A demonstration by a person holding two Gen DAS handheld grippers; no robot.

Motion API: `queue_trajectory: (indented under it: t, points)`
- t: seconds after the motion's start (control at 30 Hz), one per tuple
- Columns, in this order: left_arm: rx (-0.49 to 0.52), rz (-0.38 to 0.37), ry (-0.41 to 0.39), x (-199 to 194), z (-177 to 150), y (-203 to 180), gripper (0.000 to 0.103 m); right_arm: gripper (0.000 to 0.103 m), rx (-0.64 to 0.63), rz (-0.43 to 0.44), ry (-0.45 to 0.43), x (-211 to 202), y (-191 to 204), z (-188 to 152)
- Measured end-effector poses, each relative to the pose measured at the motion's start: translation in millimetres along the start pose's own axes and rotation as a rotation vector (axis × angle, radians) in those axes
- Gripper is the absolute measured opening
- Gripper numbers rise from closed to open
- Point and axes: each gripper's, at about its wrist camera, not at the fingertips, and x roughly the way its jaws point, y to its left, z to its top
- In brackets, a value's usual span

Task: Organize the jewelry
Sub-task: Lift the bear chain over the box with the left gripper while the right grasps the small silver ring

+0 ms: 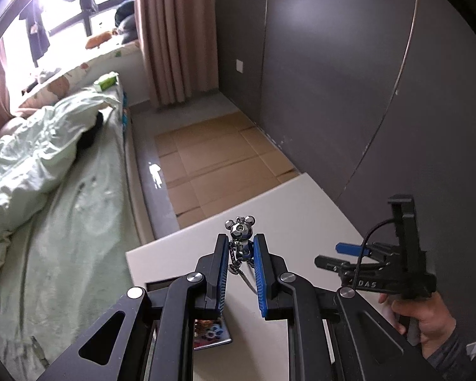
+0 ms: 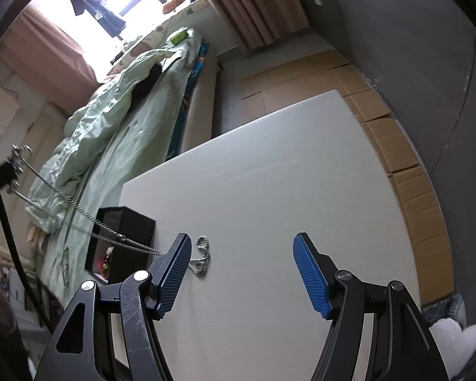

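The left hand-held gripper (image 1: pixel 241 247) pinches a silver bear pendant (image 1: pixel 241 238) between its pads, raised above the white surface (image 2: pixel 269 174). Its chain (image 2: pixel 79 209) trails down to coil just beside the right hand-held gripper (image 2: pixel 242 254), whose jaws stand apart, empty.

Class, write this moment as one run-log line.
left gripper: shut on silver bear pendant | chain: tail on white table | right gripper: open, empty

glossy metal bear pendant (image 1: pixel 241 238), matt table (image 2: pixel 269 174)
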Motion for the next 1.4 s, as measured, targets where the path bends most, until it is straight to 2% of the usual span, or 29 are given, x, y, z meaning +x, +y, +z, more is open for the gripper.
queue_trajectory:
  t: [0.2, 0.43, 0.63, 0.87, 1.0, 1.13, 1.23, 1.4]
  points:
    - [-0.003, 0.019, -0.039, -24, 7, 9, 0.016, 0.066, -0.091, 0.037, 0.018, 9, 23, -2]
    - [0.012, 0.041, -0.083, -54, 20, 14, 0.016, 0.054, -0.211, 0.005, 0.091, 34, 50, -9]
    - [0.013, 0.059, -0.109, -74, 24, 21, 0.016, 0.053, -0.264, 0.0, 0.135, 52, 67, -14]
    - [0.015, 0.089, -0.134, -94, 28, 28, 0.016, 0.053, -0.281, 0.024, 0.155, 62, 81, -15]
    - [0.002, 0.112, -0.143, -103, 28, 37, 0.016, 0.053, -0.335, 0.02, 0.164, 72, 96, -16]
    - [-0.004, 0.133, -0.148, -110, 28, 45, 0.016, 0.039, -0.401, -0.014, 0.2, 88, 109, -19]
    - [-0.007, 0.142, -0.143, -111, 27, 50, 0.016, 0.038, -0.443, -0.058, 0.215, 98, 116, -21]
    - [-0.016, 0.142, -0.13, -107, 22, 58, 0.016, 0.027, -0.491, -0.106, 0.23, 111, 125, -26]
